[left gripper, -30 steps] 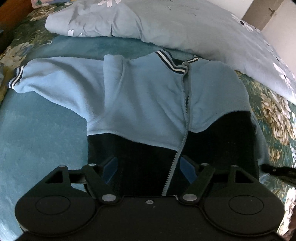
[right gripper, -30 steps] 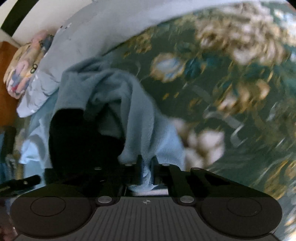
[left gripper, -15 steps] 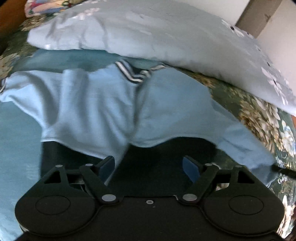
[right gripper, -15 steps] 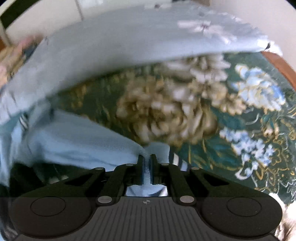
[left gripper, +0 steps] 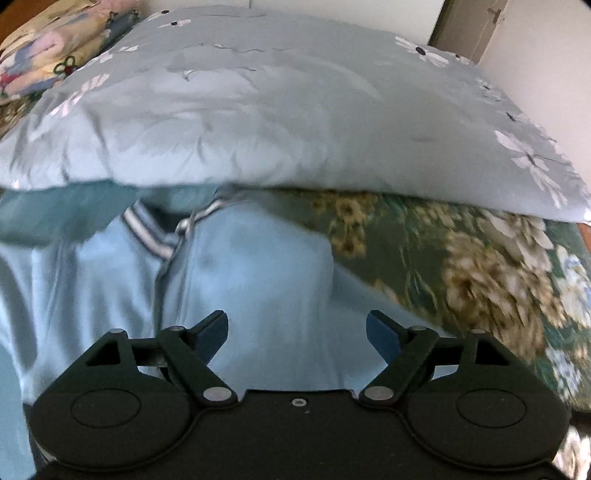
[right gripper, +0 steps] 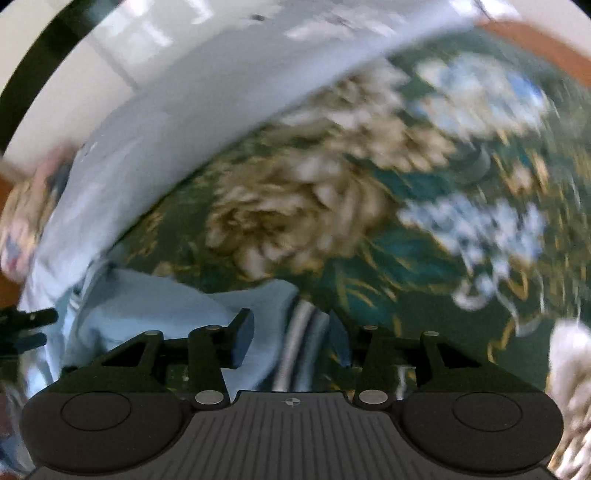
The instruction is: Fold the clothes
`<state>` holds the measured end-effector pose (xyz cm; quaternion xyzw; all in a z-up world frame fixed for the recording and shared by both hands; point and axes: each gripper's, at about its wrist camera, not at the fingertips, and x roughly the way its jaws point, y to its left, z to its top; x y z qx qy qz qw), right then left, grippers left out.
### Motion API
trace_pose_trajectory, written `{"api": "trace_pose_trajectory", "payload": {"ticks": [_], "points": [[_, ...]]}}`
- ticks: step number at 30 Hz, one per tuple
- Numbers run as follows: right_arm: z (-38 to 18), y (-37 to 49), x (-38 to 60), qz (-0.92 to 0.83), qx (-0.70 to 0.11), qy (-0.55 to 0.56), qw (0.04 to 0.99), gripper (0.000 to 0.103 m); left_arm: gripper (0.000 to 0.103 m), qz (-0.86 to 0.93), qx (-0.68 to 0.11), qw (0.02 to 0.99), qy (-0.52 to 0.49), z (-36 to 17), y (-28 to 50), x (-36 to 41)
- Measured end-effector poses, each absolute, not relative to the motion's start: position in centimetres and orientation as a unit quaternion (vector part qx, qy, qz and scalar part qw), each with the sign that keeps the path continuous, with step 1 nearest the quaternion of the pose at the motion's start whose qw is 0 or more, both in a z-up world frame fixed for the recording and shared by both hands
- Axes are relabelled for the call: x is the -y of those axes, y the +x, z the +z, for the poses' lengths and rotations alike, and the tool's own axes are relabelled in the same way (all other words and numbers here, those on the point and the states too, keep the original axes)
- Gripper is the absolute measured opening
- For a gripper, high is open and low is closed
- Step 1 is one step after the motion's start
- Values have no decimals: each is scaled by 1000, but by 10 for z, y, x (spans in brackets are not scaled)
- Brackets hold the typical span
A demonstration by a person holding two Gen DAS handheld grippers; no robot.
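A light blue zip jacket with a striped collar lies spread on the bed. My left gripper hovers open over its right chest, nothing between the fingers. In the right wrist view the jacket's sleeve stretches out over the floral cover, its striped cuff lying between the parted fingers of my right gripper, which is open. The view is motion-blurred.
A big grey-blue flowered pillow lies just beyond the collar. The green floral bedspread extends to the right. Folded patterned bedding sits at the far left corner. A wall and door frame stand behind the bed.
The right gripper pulled the sleeve out to the right, then opened and let go of the cuff. The left gripper moved forward over the jacket toward the collar, staying open.
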<state>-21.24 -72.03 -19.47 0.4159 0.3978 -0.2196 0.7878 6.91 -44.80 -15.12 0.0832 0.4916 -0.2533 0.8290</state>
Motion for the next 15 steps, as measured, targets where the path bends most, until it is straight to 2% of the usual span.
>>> {"api": "trace_pose_trajectory", "payload": {"ticks": [5, 9, 11, 13, 14, 15], "points": [[-222, -229, 734, -215, -364, 511, 748, 41, 80, -235, -506, 819, 134, -181, 104, 488], [-237, -225, 738, -205, -364, 536, 734, 41, 72, -239, -515, 805, 171, -199, 114, 508], [-245, -223, 740, -200, -364, 548, 726, 42, 65, -240, -520, 797, 188, -207, 116, 515], [-253, -220, 743, -195, -363, 560, 719, 42, 46, -238, -521, 793, 208, -215, 118, 520], [-255, -220, 744, -191, -362, 565, 717, 42, 41, -234, -525, 791, 210, -219, 119, 520], [-256, -219, 744, -187, -361, 567, 716, 42, 25, -231, -528, 790, 210, -222, 120, 519]]}}
